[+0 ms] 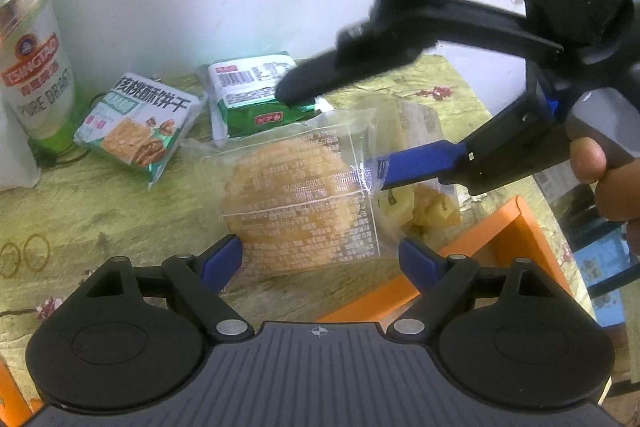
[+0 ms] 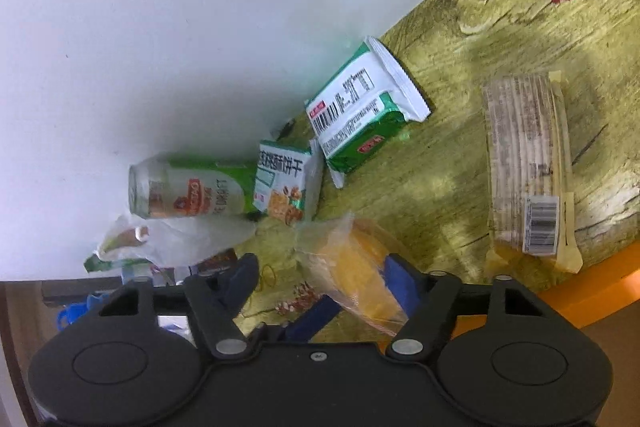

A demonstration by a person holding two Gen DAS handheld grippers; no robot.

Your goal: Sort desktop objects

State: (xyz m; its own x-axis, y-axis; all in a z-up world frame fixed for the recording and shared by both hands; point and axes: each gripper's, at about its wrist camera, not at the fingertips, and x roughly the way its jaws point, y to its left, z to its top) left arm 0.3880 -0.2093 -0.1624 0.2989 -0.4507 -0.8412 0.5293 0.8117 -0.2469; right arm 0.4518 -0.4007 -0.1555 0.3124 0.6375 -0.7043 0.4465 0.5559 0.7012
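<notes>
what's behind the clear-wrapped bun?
Behind the bun packet: a green snack pack against the wall, walnut biscuit pack beside it, beer can further left. The right claw covers part of the green pack.

Bright, even light; soft shadows on the tabletop [image 2: 500, 39], glare on wrappers, fisheye bending at edges, slight blur.

Can [image 1: 34, 55] far left by wall; biscuit pack [image 1: 140, 125] right of it; bun packet [image 1: 300, 199] in front.
</notes>
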